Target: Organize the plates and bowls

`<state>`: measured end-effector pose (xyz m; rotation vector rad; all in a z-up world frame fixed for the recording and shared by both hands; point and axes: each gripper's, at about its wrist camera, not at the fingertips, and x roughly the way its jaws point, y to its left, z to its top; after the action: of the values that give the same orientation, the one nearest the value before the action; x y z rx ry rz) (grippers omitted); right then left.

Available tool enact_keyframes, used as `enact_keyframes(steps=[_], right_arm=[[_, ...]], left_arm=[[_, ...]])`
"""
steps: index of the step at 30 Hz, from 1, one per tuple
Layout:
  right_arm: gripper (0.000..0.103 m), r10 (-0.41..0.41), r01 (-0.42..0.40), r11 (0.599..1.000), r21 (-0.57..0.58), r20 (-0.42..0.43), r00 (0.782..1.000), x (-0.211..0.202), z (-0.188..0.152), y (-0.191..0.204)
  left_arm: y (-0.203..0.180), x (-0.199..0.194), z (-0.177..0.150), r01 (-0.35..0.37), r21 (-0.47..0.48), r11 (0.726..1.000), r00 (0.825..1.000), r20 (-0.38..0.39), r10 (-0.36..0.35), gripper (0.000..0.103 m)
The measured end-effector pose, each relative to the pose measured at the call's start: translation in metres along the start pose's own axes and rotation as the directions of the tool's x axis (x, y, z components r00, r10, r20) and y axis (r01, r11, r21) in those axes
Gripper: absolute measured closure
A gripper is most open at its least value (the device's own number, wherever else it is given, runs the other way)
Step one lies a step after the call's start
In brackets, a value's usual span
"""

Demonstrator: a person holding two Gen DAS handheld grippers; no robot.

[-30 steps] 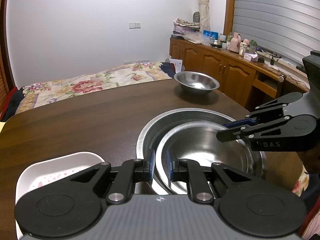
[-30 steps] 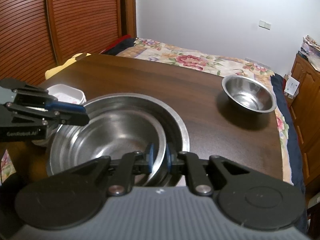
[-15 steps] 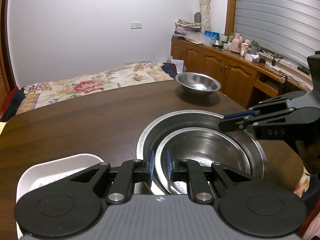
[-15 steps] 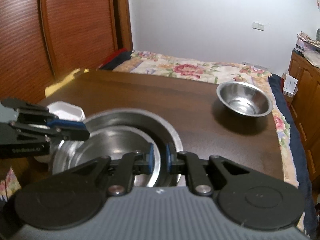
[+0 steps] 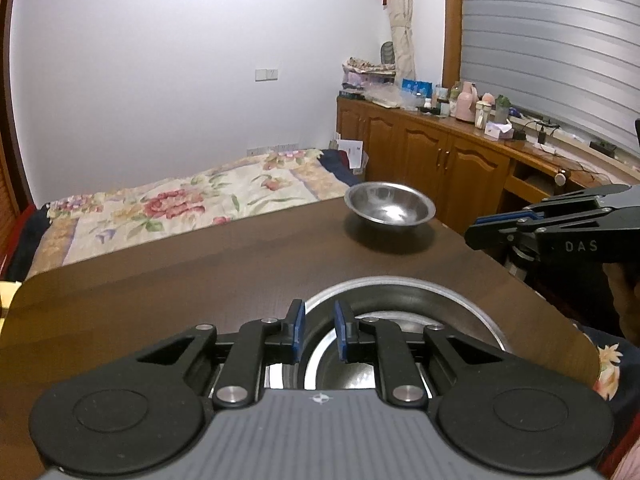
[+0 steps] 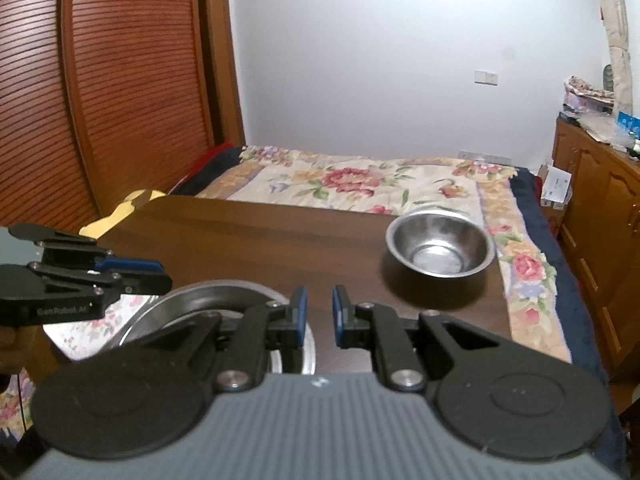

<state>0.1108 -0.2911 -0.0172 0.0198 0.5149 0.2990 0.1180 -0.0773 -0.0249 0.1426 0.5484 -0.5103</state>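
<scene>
I had both grippers, left gripper and right gripper, empty with narrow gaps, above the nested steel bowls. The small steel bowl sat alone at the table's far right corner. It looked light, rigid and slick, so I judged its thin rim the best hold.

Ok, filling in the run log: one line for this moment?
left gripper: open, empty | right gripper: open, empty | nested steel bowls: near edge | small steel bowl: alone, far side

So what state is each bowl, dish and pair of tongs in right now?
left tongs: slightly open, empty
right tongs: slightly open, empty
large steel bowl: upright, smaller bowl nested inside
nested steel bowl: upright
small steel bowl: upright, alone, empty
white dish: partly hidden
</scene>
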Motion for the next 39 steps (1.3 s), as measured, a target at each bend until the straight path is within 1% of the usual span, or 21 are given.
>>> enact_keyframes(steps=[9, 11, 18, 21, 23, 25, 26, 27, 32, 34, 39], right_arm=[[0.089, -0.031, 0.030, 0.999, 0.026, 0.038, 0.999, -0.005, 0.006, -0.017], [0.089, -0.041, 0.039, 0.999, 0.031, 0.044, 0.998, -0.005, 0.008, -0.022], [0.088, -0.080, 0.077, 0.995, 0.064, 0.059, 0.995, 0.009, 0.018, -0.048], [0.088, -0.090, 0.084, 0.993, 0.086, 0.065, 0.994, 0.018, 0.021, -0.060], [0.085, -0.097, 0.090, 0.991, 0.096, 0.067, 0.993, 0.024, 0.023, -0.068], [0.063, -0.104, 0.097, 0.990, 0.104, 0.071, 0.992, 0.030, 0.024, -0.075], [0.060, -0.108, 0.099, 0.989, 0.106, 0.074, 0.991, 0.032, 0.024, -0.078], [0.057, -0.110, 0.102, 0.989, 0.108, 0.076, 0.991, 0.036, 0.024, -0.082], [0.057, -0.113, 0.102, 0.986, 0.133, 0.073, 0.991, 0.053, 0.022, -0.100], [0.057, -0.113, 0.103, 0.985, 0.141, 0.067, 0.991, 0.061, 0.021, -0.107], [0.057, -0.118, 0.110, 0.983, 0.145, 0.045, 0.992, 0.078, 0.013, -0.118]], left_arm=[[-0.005, 0.005, 0.027, 0.016, 0.031, 0.999, 1.000, 0.018, -0.017, 0.079], [-0.006, 0.008, 0.034, 0.022, 0.038, 0.999, 0.999, 0.022, -0.023, 0.075], [-0.005, 0.027, 0.062, 0.044, 0.056, 0.997, 0.999, 0.025, -0.046, 0.069], [-0.005, 0.039, 0.071, 0.056, 0.056, 0.997, 0.998, 0.022, -0.058, 0.062], [-0.007, 0.048, 0.077, 0.062, 0.057, 0.996, 0.998, 0.018, -0.063, 0.055], [-0.008, 0.057, 0.083, 0.080, 0.059, 0.995, 0.997, 0.017, -0.081, 0.049], [-0.009, 0.062, 0.085, 0.086, 0.060, 0.994, 0.996, 0.016, -0.087, 0.046], [-0.010, 0.067, 0.088, 0.091, 0.063, 0.994, 0.996, 0.015, -0.092, 0.044], [-0.014, 0.090, 0.101, 0.104, 0.081, 0.991, 0.995, -0.001, -0.105, 0.042], [-0.015, 0.102, 0.107, 0.114, 0.079, 0.990, 0.993, -0.019, -0.113, 0.042], [-0.009, 0.129, 0.117, 0.173, 0.018, 0.985, 0.983, -0.064, -0.171, 0.042]])
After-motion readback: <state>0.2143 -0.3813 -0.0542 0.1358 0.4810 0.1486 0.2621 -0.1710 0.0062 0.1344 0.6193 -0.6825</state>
